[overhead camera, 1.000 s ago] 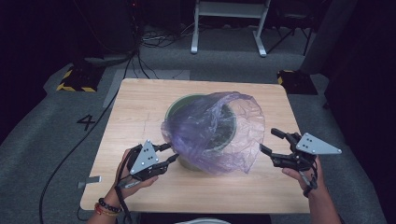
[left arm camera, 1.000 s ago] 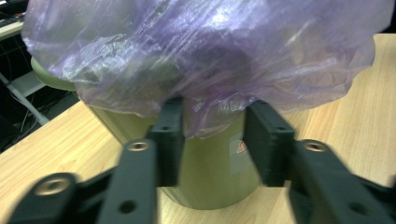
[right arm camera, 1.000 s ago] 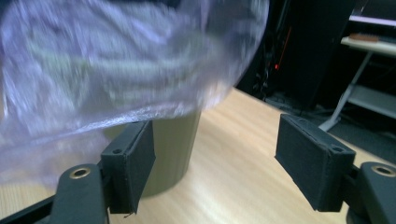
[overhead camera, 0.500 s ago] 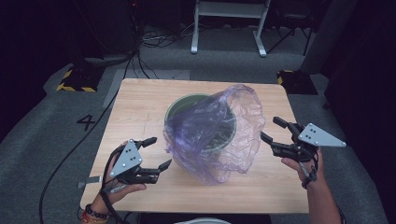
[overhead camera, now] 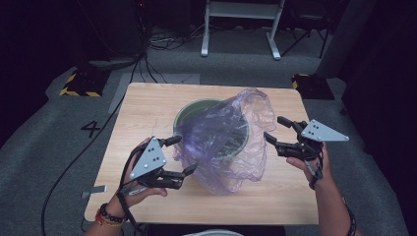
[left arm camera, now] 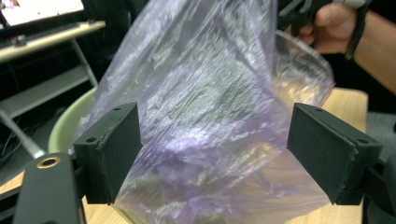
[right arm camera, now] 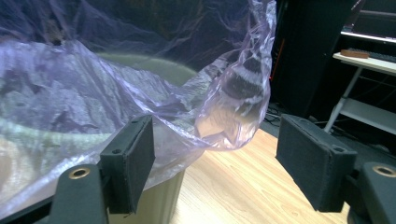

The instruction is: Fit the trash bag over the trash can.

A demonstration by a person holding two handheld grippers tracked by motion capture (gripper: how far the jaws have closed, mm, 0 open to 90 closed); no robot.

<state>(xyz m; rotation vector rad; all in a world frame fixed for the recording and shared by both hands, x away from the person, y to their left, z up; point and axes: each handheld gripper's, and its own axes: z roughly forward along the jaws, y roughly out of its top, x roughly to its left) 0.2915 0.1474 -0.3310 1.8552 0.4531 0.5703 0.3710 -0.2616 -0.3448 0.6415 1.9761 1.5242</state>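
A crumpled purple see-through bag (overhead camera: 221,142) lies draped over a green round bin (overhead camera: 189,110) in the middle of the wooden table (overhead camera: 147,108). My left gripper (overhead camera: 183,155) hovers at the bag's front left edge. Its jaws have just been opening and now stand wide. In the left gripper view the bag (left arm camera: 210,93) rises between the jaws of that gripper (left arm camera: 215,149), and the pads do not press it. My right gripper (overhead camera: 275,129) is open beside the bag's right edge. In the right gripper view the bag (right arm camera: 93,93) hangs just past the left pad of the right gripper (right arm camera: 215,158).
Grey carpet surrounds the table, with cables (overhead camera: 74,162) at the left. A white metal stand (overhead camera: 241,19) is behind the table. Yellow-and-black blocks (overhead camera: 78,83) lie at the far left. Bare wood (right arm camera: 243,186) shows to the right of the bin.
The left gripper let go of the bag's front edge, opened wide, drew back and rose. The bag slumped lower over the bin. The right gripper drifted right and slightly up, still open.
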